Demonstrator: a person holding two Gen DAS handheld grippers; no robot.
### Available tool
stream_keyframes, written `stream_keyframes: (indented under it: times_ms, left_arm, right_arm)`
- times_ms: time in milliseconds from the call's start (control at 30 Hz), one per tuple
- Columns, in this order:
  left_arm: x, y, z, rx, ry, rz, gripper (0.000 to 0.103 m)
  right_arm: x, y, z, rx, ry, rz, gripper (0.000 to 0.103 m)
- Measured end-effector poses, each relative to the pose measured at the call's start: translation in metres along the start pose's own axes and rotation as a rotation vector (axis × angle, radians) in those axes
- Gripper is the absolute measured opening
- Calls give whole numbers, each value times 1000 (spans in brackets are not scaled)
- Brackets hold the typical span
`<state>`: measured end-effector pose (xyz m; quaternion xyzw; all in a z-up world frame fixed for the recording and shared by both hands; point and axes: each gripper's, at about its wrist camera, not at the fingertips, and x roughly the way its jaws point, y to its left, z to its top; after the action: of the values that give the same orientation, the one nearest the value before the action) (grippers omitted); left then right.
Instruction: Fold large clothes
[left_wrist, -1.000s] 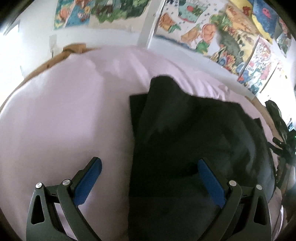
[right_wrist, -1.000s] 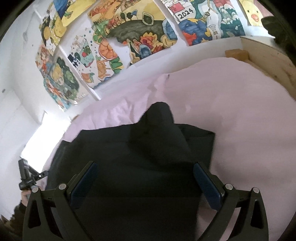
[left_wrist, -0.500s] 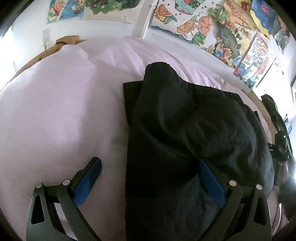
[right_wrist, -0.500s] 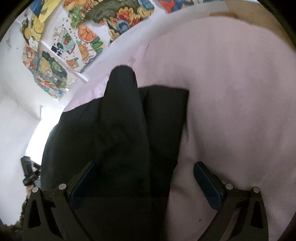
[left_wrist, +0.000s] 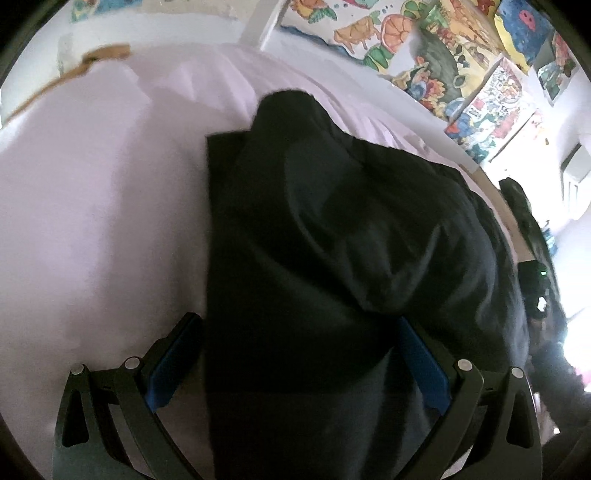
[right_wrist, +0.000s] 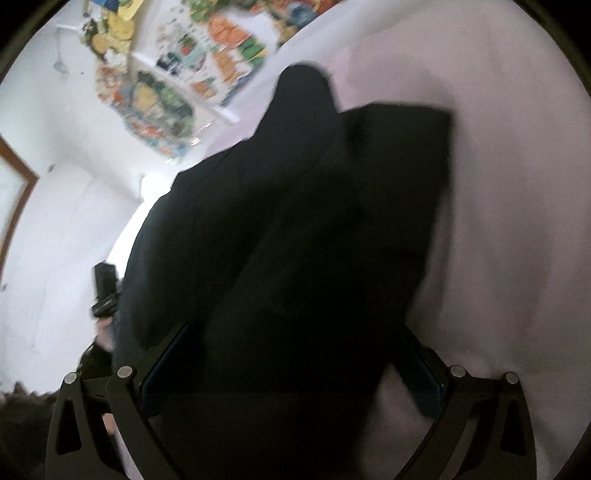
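Left wrist view: close above the black garment (left_wrist: 332, 258), facing forward and down toward the far poster wall (left_wrist: 443, 55). Right wrist view: equally close, rolled sideways, facing the same wall (right_wrist: 177, 92). Shared area: the garment (right_wrist: 295, 240) and the pink bed sheet (left_wrist: 92, 203)

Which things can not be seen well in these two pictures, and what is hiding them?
- Left wrist view: the black garment covers the space between the fingers; a grip cannot be told.
- Right wrist view: motion blur smears the wall posters; the garment's near edge is cut off below.
- The other gripper is too small.
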<state>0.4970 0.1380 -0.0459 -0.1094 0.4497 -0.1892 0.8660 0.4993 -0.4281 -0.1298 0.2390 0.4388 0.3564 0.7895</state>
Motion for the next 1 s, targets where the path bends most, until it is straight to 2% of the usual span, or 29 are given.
stream_keyframes:
  times_ms: [133, 500, 1000]
  left_arm:
    - [8, -1, 4, -25, 41, -30, 102]
    - [13, -12, -4, -5, 60, 47, 102]
    - [22, -17, -4, -9, 63, 11, 102]
  right_arm:
    - [0, -4, -2, 14, -12, -12, 103]
    - [2, -4, -5, -4, -39, -26, 103]
    - [4, -1, -3, -8, -37, -40, 103]
